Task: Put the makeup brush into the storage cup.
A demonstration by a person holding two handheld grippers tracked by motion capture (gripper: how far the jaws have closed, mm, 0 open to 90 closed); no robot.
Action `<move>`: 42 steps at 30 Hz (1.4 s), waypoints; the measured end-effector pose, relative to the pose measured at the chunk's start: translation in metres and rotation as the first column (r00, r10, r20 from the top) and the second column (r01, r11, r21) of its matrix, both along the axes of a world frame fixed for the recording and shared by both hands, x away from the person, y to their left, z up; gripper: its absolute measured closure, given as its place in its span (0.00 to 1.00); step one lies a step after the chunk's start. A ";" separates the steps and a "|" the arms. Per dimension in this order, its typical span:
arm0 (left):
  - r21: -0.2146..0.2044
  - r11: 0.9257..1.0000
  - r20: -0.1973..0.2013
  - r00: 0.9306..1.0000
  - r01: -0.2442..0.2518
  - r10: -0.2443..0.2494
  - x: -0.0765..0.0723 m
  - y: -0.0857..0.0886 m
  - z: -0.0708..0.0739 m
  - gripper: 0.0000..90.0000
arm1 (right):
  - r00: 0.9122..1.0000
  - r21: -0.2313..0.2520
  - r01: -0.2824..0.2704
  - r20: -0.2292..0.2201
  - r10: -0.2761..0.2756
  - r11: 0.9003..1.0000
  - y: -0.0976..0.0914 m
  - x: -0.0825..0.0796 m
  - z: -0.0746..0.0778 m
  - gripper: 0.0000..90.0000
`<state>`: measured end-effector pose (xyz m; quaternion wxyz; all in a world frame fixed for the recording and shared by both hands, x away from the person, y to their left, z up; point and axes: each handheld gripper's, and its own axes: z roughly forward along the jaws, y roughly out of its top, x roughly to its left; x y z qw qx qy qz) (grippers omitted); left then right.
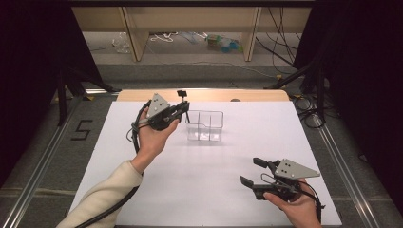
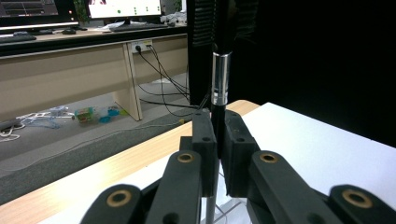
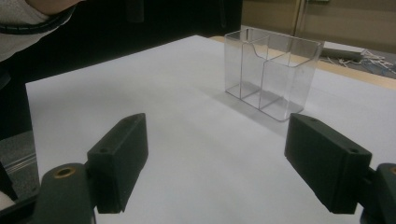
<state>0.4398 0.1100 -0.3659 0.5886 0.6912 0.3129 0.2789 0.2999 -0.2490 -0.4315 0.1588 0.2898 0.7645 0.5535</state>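
A: Where are the left tongs (image 1: 184, 107)?

B: Raised just beside the left end of the clear holder (image 1: 205, 126), pinching a slim black brush (image 2: 220, 70) with a silver band. It stands upright between the pads, head above, the stem running down below them.

A: And the holder?

B: Upright on the white surface (image 1: 209, 190), toward its far middle. It has 2 compartments, divided by a clear wall — I cannot tell whether the stem's lower end reaches inside it.

A: The right tongs (image 1: 253, 172)?

B: Spread wide, nothing between them, low over the near right part of the surface and well apart from the holder.

A: Room to move?

B: Plenty. The sheet is bare around the holder, with a wooden edge (image 1: 204, 95) showing beyond its far border.

A: Any writing?

B: A black 5 (image 1: 81, 129) marked on the floor to the left — nothing else legible.
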 end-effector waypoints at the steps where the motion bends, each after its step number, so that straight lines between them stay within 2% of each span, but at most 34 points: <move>1: -0.003 1.000 0.000 1.000 0.000 0.000 0.000 0.000 0.000 0.94 | 1.000 -0.001 0.000 0.001 0.000 1.000 0.000 0.000 0.000 0.25; 10: -0.001 1.000 0.000 1.000 -0.002 0.002 0.001 -0.001 0.001 0.94 | 1.000 0.001 -0.002 -0.001 0.002 1.000 0.000 0.000 0.000 0.25; 11: 0.000 1.000 0.001 1.000 -0.002 0.002 0.001 -0.001 0.001 0.94 | 1.000 0.000 -0.001 0.019 0.001 1.000 0.000 0.001 0.000 0.25; 12: 0.000 1.000 0.000 1.000 -0.001 0.001 0.001 -0.001 0.001 0.94 | 1.000 0.000 0.001 0.003 -0.001 1.000 0.000 0.000 0.000 0.25; 15: -0.002 1.000 0.001 1.000 -0.001 0.001 0.002 -0.001 0.002 0.94 | 1.000 0.003 -0.002 -0.007 0.002 1.000 0.000 0.000 0.000 0.25; 16: -0.003 1.000 0.003 1.000 -0.001 0.001 0.002 -0.002 0.002 0.94 | 1.000 0.024 -0.008 -0.004 0.008 1.000 0.001 0.000 -0.001 0.25; 17: -0.004 1.000 0.004 1.000 -0.002 0.002 0.002 -0.002 0.002 0.94 | 1.000 0.024 -0.009 -0.003 0.009 1.000 0.001 0.000 -0.001 0.25; 18: -0.006 1.000 0.004 1.000 -0.001 0.001 0.002 -0.002 0.002 0.94 | 1.000 0.019 -0.006 0.022 0.006 1.000 0.001 0.002 -0.001 0.25; 21: -0.003 1.000 0.006 1.000 -0.002 0.002 0.003 -0.002 0.003 0.94 | 1.000 0.011 -0.008 0.030 0.007 1.000 0.001 0.002 -0.002 0.25; 42: 0.005 1.000 0.004 1.000 -0.003 0.003 0.008 -0.006 0.000 0.94 | 1.000 0.002 -0.003 0.023 0.003 1.000 0.000 0.002 -0.001 0.25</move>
